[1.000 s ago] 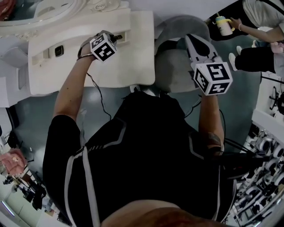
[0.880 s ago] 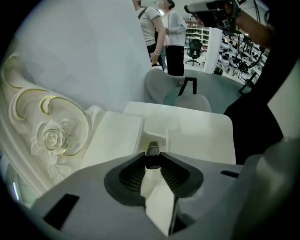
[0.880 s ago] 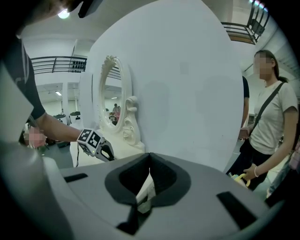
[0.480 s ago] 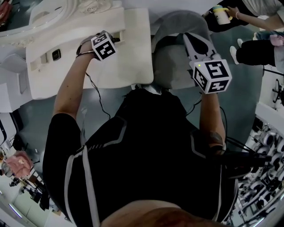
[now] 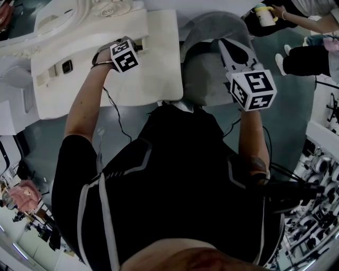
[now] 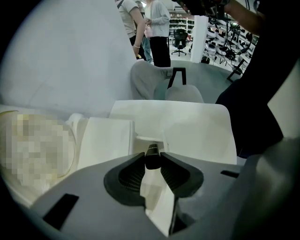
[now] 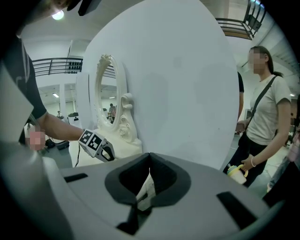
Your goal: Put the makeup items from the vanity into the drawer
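Observation:
My left gripper (image 5: 141,44) reaches over the white vanity top (image 5: 143,79) and is shut on a slim dark makeup stick (image 6: 152,157), pinched upright between the pads. Its tip hangs just over a narrow white opening (image 6: 149,139) in the vanity top (image 6: 187,131); I cannot tell whether the stick touches it. A small dark square compact (image 5: 67,66) and a pale item (image 5: 53,70) lie at the vanity's left. My right gripper (image 5: 231,50) is held off to the right above a grey chair (image 5: 206,79), shut with nothing in it (image 7: 149,171).
An ornate white mirror (image 5: 58,16) stands at the vanity's back edge. The grey chair sits right beside the vanity's right edge. A person holding a yellow cup (image 5: 265,13) stands at the far right. Shelves of goods line the lower right.
The head camera has shifted slightly. Both grippers stay nearly where they were, the left still at the opening with the dark stick.

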`<state>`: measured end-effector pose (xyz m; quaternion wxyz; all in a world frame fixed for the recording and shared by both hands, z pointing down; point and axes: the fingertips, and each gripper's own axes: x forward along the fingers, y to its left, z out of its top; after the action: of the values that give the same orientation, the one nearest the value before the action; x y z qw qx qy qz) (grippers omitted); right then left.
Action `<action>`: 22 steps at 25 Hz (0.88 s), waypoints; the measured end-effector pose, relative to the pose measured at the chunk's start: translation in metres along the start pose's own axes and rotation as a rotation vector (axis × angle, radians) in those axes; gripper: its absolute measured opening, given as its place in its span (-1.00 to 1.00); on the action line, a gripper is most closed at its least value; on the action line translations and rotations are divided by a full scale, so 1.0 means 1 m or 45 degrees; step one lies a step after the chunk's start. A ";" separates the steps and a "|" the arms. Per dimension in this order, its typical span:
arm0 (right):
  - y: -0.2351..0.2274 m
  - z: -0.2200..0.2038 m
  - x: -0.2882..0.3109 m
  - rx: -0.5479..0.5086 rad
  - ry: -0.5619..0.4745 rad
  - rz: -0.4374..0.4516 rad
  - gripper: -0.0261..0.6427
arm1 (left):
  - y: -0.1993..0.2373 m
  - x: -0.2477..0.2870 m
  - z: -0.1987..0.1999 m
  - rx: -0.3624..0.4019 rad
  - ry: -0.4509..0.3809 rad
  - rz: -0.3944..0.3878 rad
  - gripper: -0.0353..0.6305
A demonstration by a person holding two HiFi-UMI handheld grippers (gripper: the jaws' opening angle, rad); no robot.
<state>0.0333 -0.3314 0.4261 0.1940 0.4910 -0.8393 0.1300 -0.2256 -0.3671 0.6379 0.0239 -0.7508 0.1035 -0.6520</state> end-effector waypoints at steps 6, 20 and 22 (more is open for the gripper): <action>-0.001 -0.001 0.004 0.002 0.003 0.003 -0.91 | 0.005 -0.001 0.005 -0.016 -0.044 0.009 -0.58; -0.006 -0.004 0.003 0.002 0.007 0.024 -0.91 | 0.007 0.001 0.004 -0.095 -0.091 0.049 -0.58; -0.006 -0.003 0.002 -0.001 0.007 0.032 -0.91 | 0.008 -0.002 0.006 -0.106 -0.109 0.061 -0.58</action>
<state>0.0377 -0.3347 0.4298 0.1949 0.4799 -0.8449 0.1335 -0.2210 -0.3756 0.6339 0.0128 -0.7755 0.1473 -0.6138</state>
